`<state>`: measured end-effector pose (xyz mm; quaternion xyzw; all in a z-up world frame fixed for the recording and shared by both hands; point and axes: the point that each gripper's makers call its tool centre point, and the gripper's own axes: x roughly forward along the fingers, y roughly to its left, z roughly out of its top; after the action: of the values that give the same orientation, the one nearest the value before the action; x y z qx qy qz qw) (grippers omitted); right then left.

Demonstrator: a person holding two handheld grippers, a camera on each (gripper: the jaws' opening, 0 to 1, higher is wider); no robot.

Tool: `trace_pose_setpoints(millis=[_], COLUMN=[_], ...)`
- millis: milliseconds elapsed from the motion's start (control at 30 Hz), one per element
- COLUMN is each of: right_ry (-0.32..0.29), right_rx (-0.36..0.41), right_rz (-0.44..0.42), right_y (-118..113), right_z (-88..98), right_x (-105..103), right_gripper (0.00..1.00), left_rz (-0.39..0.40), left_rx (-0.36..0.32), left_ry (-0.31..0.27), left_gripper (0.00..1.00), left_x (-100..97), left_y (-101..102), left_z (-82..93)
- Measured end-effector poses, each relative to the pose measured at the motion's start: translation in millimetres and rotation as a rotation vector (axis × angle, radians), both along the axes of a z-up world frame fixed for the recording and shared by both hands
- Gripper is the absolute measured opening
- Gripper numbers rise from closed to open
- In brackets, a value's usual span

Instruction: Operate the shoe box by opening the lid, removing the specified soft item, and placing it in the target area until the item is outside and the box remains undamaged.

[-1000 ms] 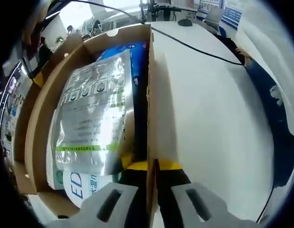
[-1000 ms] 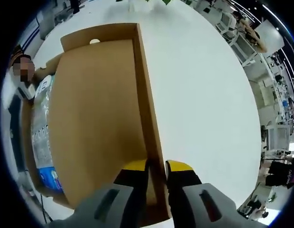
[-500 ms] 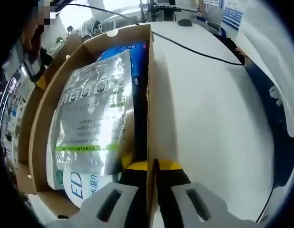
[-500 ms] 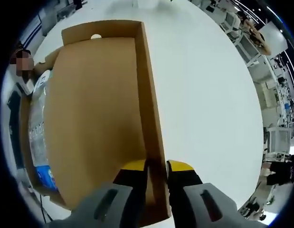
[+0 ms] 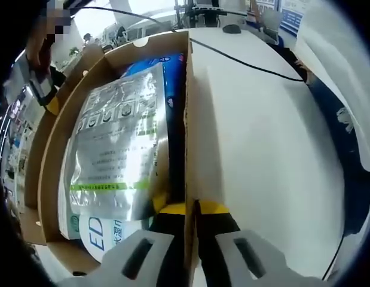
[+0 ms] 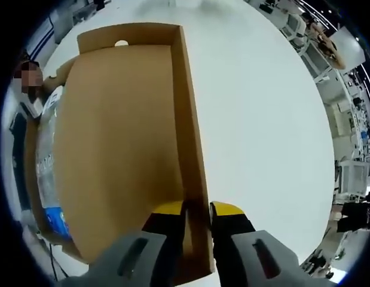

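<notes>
- Shoe box (image 5: 50, 155): brown corrugated cardboard, sitting on the white tabletop (image 5: 268, 155); its inside is open to the left gripper view.
- Soft item (image 5: 116, 149): a flat silvery pouch with rows of small printed icons, fine text and a green stripe. It lies inside the box, along the wall nearest the tabletop's bare side, on top of blue-and-white packaging with large letters.
- Left gripper (image 5: 192, 209): yellow-tipped jaws nearly closed, one on each side of the box's long side wall (image 5: 187, 119), pinching its top edge.
- Lid (image 6: 122, 149): plain brown inner face, raised rim along its long side, a small round hole near the far end. It stands tilted up over the box; the pouch edge and blue packaging show past its left side in the right gripper view.
- Right gripper (image 6: 196, 210): yellow-tipped jaws closed down on the lid's rim (image 6: 193, 149), one jaw on each face.
- A black cable (image 5: 244, 60) runs across the tabletop beyond the box.
</notes>
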<state>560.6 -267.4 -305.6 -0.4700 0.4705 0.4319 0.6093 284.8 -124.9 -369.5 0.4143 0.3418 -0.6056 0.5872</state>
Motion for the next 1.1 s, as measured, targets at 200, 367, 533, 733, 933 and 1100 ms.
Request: trace_pose_setpoints(millis=[200, 367, 533, 733, 933, 1100], right_ry=[0.005, 0.005, 0.003, 0.003, 0.000, -0.002], right_rx=[-0.020, -0.025, -0.015, -0.010, -0.021, -0.025], right_rz=[0.020, 0.020, 0.019, -0.004, 0.006, 0.010], right_y=[1.5, 1.6, 1.5, 0.8, 1.2, 0.8], right_z=[-3.3, -3.5, -8.6, -10.3, -12.8, -13.1], right_x=[0.3, 1.1, 3.5, -1.8, -5.7, -5.7], right_gripper=[0.15, 0.15, 0.15, 0.16, 0.17, 0.17], left_rz=[0.006, 0.003, 0.005, 0.005, 0.000, 0.001], left_rx=[-0.002, -0.005, -0.008, -0.008, -0.011, -0.011], left_ry=[-0.004, -0.006, -0.006, -0.005, -0.008, -0.009], left_gripper=[0.01, 0.01, 0.01, 0.01, 0.01, 0.01], left_x=[-0.1, -0.8, -1.0, -1.4, -1.2, -0.5], left_y=[1.0, 1.0, 0.3, 0.1, 0.4, 0.3], left_z=[-0.3, -0.3, -0.5, -0.6, -0.5, -0.8])
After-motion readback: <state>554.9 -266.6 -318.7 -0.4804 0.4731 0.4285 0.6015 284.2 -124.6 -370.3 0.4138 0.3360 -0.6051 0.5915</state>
